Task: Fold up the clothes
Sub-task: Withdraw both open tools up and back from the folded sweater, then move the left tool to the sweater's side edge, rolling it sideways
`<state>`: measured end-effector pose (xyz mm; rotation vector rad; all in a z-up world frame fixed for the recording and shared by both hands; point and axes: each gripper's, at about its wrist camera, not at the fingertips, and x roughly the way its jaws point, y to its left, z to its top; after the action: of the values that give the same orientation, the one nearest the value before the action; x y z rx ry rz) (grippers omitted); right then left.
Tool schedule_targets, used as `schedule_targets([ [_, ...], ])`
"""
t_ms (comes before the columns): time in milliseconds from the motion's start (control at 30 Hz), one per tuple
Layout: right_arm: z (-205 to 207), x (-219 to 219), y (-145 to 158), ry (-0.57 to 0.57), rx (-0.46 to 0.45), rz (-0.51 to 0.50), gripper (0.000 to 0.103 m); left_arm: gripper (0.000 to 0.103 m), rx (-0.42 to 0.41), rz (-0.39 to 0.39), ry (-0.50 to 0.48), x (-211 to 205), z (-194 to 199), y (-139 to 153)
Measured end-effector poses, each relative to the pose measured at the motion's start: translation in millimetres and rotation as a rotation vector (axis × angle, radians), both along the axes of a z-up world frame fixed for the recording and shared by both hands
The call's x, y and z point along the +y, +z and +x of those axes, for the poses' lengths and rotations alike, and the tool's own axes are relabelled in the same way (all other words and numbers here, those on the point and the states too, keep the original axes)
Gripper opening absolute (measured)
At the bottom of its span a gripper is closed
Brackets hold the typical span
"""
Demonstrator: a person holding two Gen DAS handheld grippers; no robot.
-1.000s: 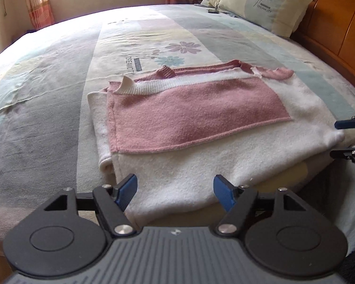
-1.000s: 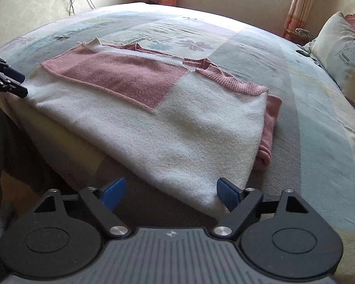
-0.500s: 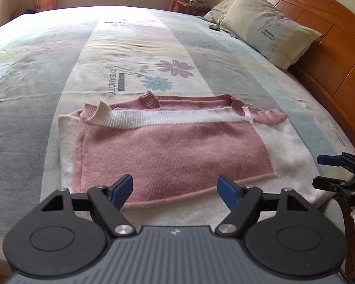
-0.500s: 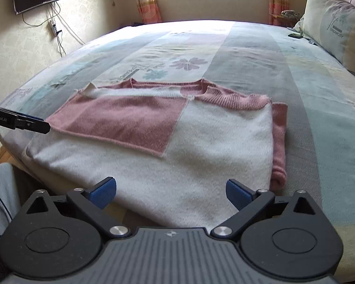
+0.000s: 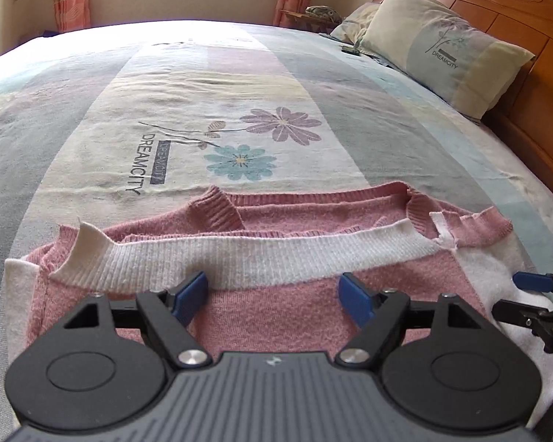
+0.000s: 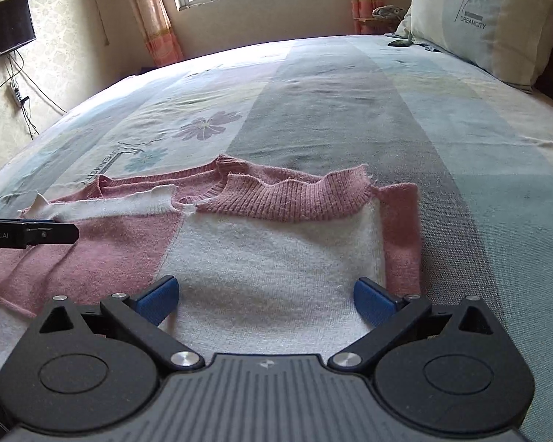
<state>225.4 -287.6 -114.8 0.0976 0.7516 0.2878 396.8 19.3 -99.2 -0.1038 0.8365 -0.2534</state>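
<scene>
Folded sweater point(image 5: 276, 305) lies on bed point(image 5: 202, 84), pillow point(image 5: 442, 44) behind.

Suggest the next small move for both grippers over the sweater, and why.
Probably ease both down to the far edge and pinch it. The left gripper and right gripper are open and empty over the half-folded sweater, its ribbed white band just ahead.

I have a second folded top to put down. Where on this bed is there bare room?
Free: the striped bedspread between the pink and white knitted sweater and the window wall, and the grey-blue stripes between sweater and cream pillow. Crowded: the near edge, under both tongs.
</scene>
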Motion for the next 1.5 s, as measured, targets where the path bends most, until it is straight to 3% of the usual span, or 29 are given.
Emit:
schedule_targets([
  [267,-5,7,-4,0.002,-0.037,-0.04,0.103,0.08,0.028,-0.12,-0.026,-5,-43,25],
  [367,-5,10,-4,0.0,-0.041,-0.058,0.103,0.084,0.039,-0.06,-0.004,-7,-46,14],
  [433,-5,11,-5,0.0,-0.044,-0.066,0.103,0.083,0.072,-0.01,0.065,-1,-37,2],
  [500,-4,10,-3,-0.002,-0.038,-0.065,0.103,0.083,0.069,-0.033,0.112,7,-33,7],
  [600,-8,5,8,-0.038,-0.009,-0.021,0.103,0.084,0.05,-0.108,0.095,15,-37,24],
  [667,-18,0,18,-0.051,-0.011,0.02,0.103,0.087,0.037,-0.086,0.08,15,-45,29],
  [767,-34,-4,23,-0.062,-0.02,0.0,0.103,0.088,0.092,-0.051,0.093,17,-56,15],
  [833,-42,-8,19,-0.095,-0.013,-0.024,0.103,0.088,0.125,-0.067,0.118,23,-61,0],
  [933,-49,-18,15,-0.157,0.021,-0.034,0.103,0.088,0.109,-0.077,0.126,25,-70,10],
  [1033,-62,-25,32,-0.166,-0.027,0.015,0.103,0.089,0.06,-0.078,0.079,19,-77,27],
  [1133,-73,-21,46,-0.116,-0.081,0.047,0.103,0.09,0.071,-0.083,0.057,12,-81,26],
  [1233,-73,-10,39,-0.069,-0.078,0.075,0.103,0.09,0.103,-0.086,0.061,12,-80,9],
  [1367,-68,-22,15,-0.145,-0.011,0.144,0.103,0.09,0.099,-0.094,0.062,16,-84,4],
  [1500,-74,-21,35,-0.126,-0.072,0.155,0.103,0.093,0.083,-0.116,0.062,22,-84,9],
])
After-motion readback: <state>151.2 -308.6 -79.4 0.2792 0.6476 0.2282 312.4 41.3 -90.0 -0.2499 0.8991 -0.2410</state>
